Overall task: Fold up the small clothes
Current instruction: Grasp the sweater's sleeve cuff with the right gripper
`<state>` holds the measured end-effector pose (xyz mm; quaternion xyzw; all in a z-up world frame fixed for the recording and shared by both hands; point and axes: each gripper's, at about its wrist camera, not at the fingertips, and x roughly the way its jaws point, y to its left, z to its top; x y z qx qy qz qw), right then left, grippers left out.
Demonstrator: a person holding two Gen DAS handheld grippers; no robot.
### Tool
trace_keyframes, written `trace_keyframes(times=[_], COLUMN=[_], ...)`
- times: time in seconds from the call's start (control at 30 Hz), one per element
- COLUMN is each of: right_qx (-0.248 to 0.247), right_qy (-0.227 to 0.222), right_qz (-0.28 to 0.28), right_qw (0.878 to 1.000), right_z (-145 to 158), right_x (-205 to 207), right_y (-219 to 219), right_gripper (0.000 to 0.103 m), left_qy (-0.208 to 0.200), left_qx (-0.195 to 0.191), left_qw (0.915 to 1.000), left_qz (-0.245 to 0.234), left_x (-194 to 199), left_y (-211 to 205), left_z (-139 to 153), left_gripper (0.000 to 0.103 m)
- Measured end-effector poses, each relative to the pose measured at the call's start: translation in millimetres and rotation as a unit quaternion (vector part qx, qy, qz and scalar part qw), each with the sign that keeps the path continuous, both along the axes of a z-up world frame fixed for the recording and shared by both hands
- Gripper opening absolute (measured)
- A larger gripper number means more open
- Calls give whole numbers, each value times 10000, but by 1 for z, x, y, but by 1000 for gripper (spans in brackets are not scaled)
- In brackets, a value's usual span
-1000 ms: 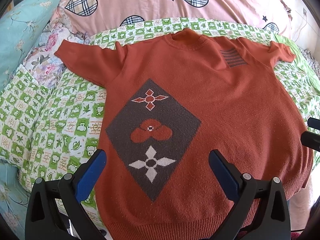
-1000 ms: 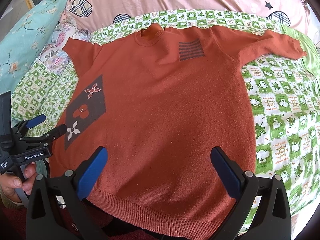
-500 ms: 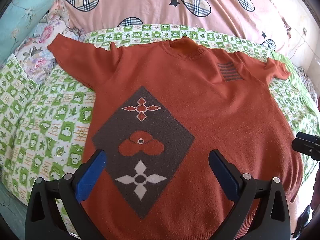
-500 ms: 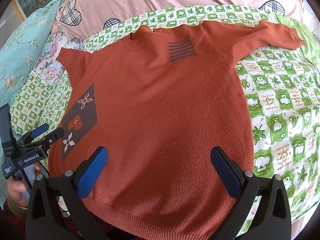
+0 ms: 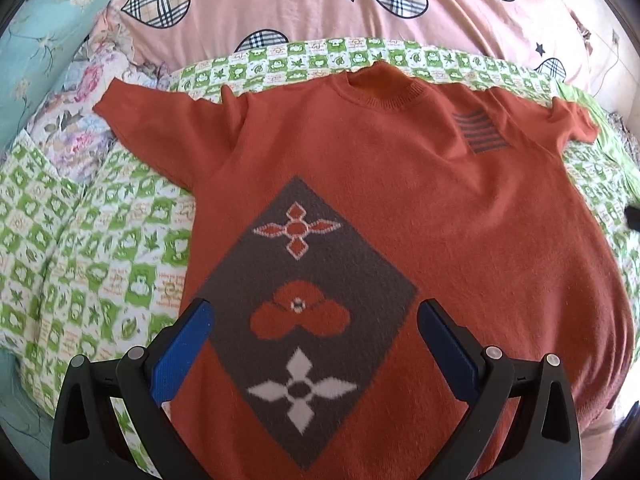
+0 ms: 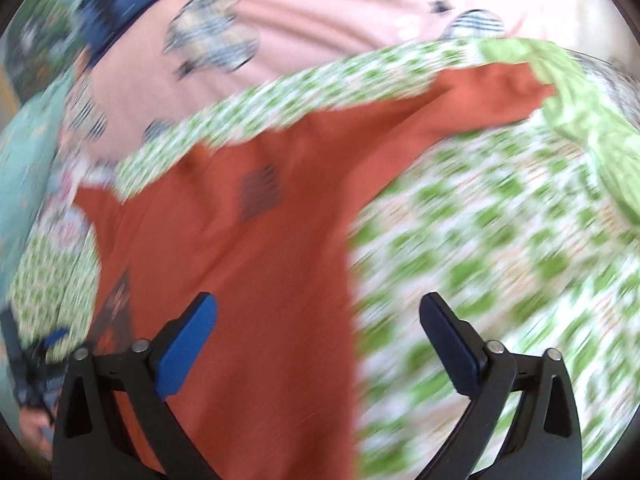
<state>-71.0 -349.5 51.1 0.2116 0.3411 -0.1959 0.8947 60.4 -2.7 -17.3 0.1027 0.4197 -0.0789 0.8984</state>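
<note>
A rust-orange short-sleeved sweater (image 5: 440,208) lies flat, front up, on a green-and-white checked bedspread (image 5: 80,248). It has a grey diamond patch (image 5: 304,304) with flower shapes and a small striped patch (image 5: 482,132) at the chest. My left gripper (image 5: 314,336) is open and empty above the diamond patch. My right gripper (image 6: 318,336) is open and empty above the sweater's right side edge (image 6: 256,280), in a blurred view. The right sleeve (image 6: 472,100) stretches away to the upper right. The left gripper also shows at the right wrist view's lower left (image 6: 36,364).
A pink quilt with plaid hearts (image 5: 320,4) lies behind the sweater. Teal and floral pillows (image 5: 48,64) sit at the left. A light green cloth (image 6: 580,120) lies beside the right sleeve's end. The bed edge runs along the near side.
The right gripper has swung fast to the right, from over the sweater's middle to its right edge. The left gripper has shifted slightly forward over the diamond patch. Both stay open.
</note>
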Motion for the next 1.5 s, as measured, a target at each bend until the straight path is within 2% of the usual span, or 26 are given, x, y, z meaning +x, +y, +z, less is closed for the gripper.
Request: trace_keyframes(times=[0.13,0.2,0.27,0.37,0.47,0.6,0.67,0.7,0.73,0.8,0.93,1.07,1.17,1.27,1.37,1.5], right_qx=[381,471,404,558,455,822,851,853,854,802,679,683,890,1241,1621,2031], right_qy=[-249,-230,-313,-601,-676,-863,-993,-1054,-1088,-1201,-1441,-1491,-1323,-1191,-967,-530], right_qz=[-900,-1286,-1629,-2054,-2364,-2546,-2551,-2521,-2447,-2289,-1682,-722,28,711,1435,2062], right_qw=[9949,9903,9853,9752,9682,9597,9580,9582,9597,9627,9728,9838,9872,9825,9715,9557], right_z=[11,9,12,13,15,1,-2,-1,2,12,36,56,59,48,29,-8], right_x=[4,9,18,12,15,26,30,31,30,30,34,53,84,118,159,220], right_y=[-104,-144,-191,-245,-295,-342,-348,-350,-349,-337,-288,-208,-136,-73,-6,73], right_gripper=[70,53,50,46,46,46,43,28,18,10,9,9,9,9,9,9], left_qy=[-81,-39,43,164,275,464,595,656,700,760,667,669,597,510,450,431], left_qx=[14,-56,-79,-4,79,173,211,227,246,257,269,180,109,117,24,-252], left_qw=[9999,10000,10000,9998,9993,9984,9977,9973,9969,9964,9966,9964,9969,9976,9985,9987], left_qz=[67,67,18,-123,-231,-260,-253,-249,-249,-274,-405,-485,-498,-449,-299,-82], left_x=[14,18,21,24,25,30,35,37,40,43,45,46,43,42,45,53], left_y=[-5,-9,-16,-30,-43,-53,-58,-60,-63,-68,-78,-80,-76,-69,-53,-27], left_z=[4,4,1,-6,-13,-25,-32,-34,-37,-40,-39,-37,-32,-28,-23,-16], left_gripper=[102,102,102,102,102,102,102,102,102,102,102,102,102,102,102,102])
